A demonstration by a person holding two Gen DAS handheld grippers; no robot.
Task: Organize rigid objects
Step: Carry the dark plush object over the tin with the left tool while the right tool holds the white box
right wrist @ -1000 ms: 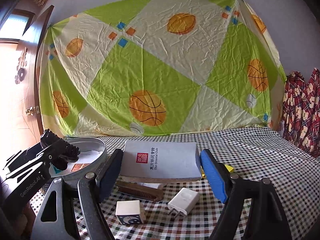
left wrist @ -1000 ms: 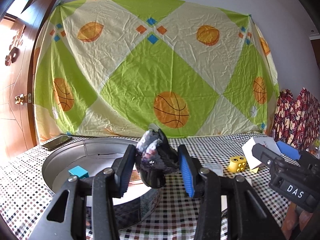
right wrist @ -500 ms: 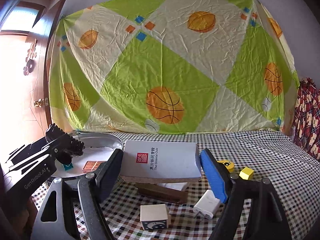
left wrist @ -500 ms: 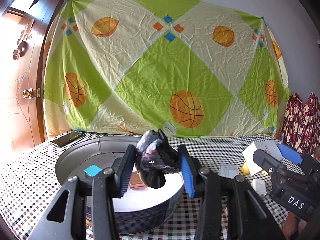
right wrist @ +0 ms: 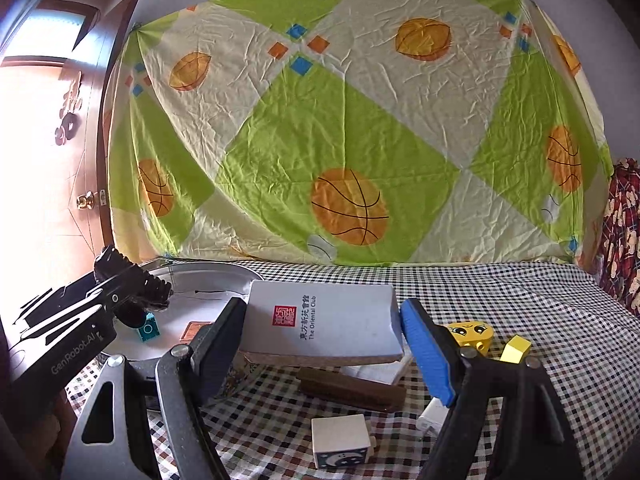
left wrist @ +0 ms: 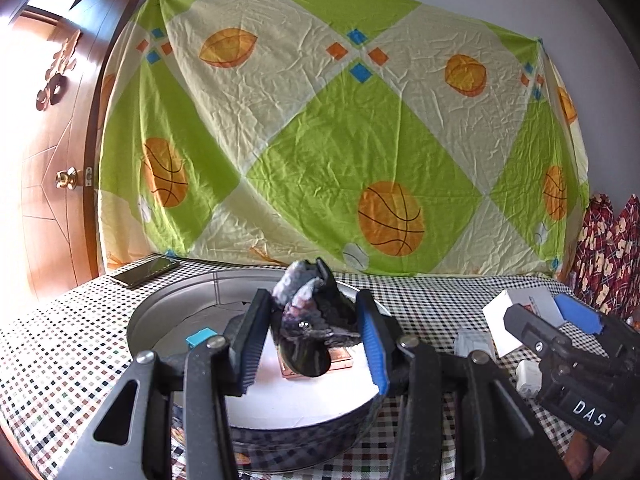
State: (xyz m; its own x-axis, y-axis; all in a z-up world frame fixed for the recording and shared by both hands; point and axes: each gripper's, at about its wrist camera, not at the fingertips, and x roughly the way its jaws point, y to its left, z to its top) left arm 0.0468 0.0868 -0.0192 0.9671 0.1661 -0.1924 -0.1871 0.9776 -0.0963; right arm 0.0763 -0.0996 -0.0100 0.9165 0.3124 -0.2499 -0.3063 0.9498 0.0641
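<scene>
A dark, possibly sunglasses-like item [left wrist: 310, 328] is being gripped by the left gripper [left wrist: 316, 340] over the round tin [left wrist: 168, 312], where a teal block [left wrist: 199, 337] and a brown box [left wrist: 340, 362] are already lying. A grey box [right wrist: 324, 326] is being clamped in the right gripper [right wrist: 324, 344]; several blocks are still lying on the desk [right wrist: 540, 300].

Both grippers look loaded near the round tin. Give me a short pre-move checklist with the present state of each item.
1. Left gripper clamped on the dark sunglasses: ok.
2. Sunglasses positioned over the round tin: ok.
3. Free floor left in the tin beside the teal block and brown box: ok.
4. Right gripper holding the grey box on both sides: ok.
5. Grey box over the tin: not ok, it hangs beside it.
6. Sunglasses lenses unharmed: cannot tell.
</scene>
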